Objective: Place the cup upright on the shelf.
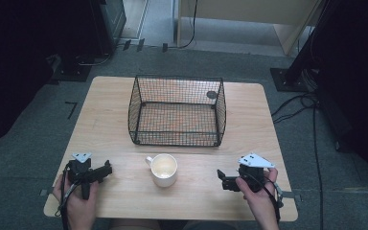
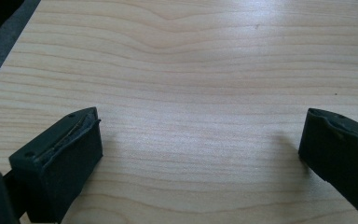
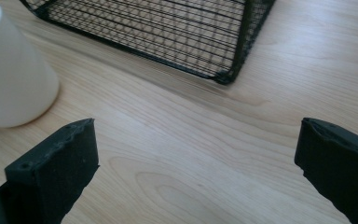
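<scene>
At lower center of the high view sits the mug (image 1: 163, 169), just below the basket (image 1: 177, 110) (likely its destination). We hold our 2 grippers, left (image 1: 106, 169) and right (image 1: 220, 177), low at either side, jaws spread wide and empty, aimed inward so either can reach it.

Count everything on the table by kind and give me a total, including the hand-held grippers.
Cream mug: 1
Black wire basket: 1
Hand-held grippers: 2, the left hand-held gripper and the right hand-held gripper, both with jaws apart and holding nothing
Total: 4
</scene>
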`<action>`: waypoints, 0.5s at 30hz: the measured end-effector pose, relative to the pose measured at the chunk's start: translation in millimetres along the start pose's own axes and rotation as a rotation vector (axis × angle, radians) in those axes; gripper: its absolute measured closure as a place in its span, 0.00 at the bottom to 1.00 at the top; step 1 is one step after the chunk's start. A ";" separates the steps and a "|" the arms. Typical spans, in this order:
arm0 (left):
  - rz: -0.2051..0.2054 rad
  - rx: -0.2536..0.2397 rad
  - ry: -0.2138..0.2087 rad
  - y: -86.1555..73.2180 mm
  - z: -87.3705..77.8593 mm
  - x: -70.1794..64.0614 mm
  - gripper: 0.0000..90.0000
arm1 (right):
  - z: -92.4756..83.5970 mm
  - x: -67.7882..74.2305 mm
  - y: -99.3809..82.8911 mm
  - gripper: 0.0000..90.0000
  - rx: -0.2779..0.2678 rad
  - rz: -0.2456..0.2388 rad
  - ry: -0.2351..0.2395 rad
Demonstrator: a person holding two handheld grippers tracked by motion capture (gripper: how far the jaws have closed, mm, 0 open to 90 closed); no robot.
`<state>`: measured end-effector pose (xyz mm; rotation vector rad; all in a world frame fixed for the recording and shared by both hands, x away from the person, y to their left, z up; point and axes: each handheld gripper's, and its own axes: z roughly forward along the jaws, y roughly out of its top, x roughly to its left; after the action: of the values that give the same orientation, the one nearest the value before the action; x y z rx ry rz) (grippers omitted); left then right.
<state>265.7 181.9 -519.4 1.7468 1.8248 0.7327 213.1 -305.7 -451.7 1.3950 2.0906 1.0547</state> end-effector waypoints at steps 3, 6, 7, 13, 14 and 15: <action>0.000 -0.001 0.000 0.0 0.1 0.0 0.00 | 2.4 7.9 4.1 0.00 0.000 -0.011 0.018; 0.001 0.000 0.000 0.0 0.0 0.0 0.00 | 5.4 15.4 8.5 0.00 0.003 -0.023 0.037; 0.000 -0.001 0.000 0.0 0.1 0.0 0.00 | 6.0 17.4 9.9 0.00 0.003 -0.028 0.040; 0.001 0.000 -0.001 0.0 0.0 0.0 0.00 | 10.0 30.0 19.9 0.00 -0.003 -0.033 0.068; 0.001 0.000 0.000 0.0 0.0 0.0 0.00 | 10.0 30.0 19.9 0.00 -0.003 -0.033 0.068; 0.000 0.000 -0.001 0.0 0.0 0.0 0.00 | 9.8 31.6 20.9 0.00 -0.004 -0.033 0.071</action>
<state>265.7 181.8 -519.4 1.7471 1.8239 0.7325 219.3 -269.1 -439.4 1.3345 2.1529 1.1097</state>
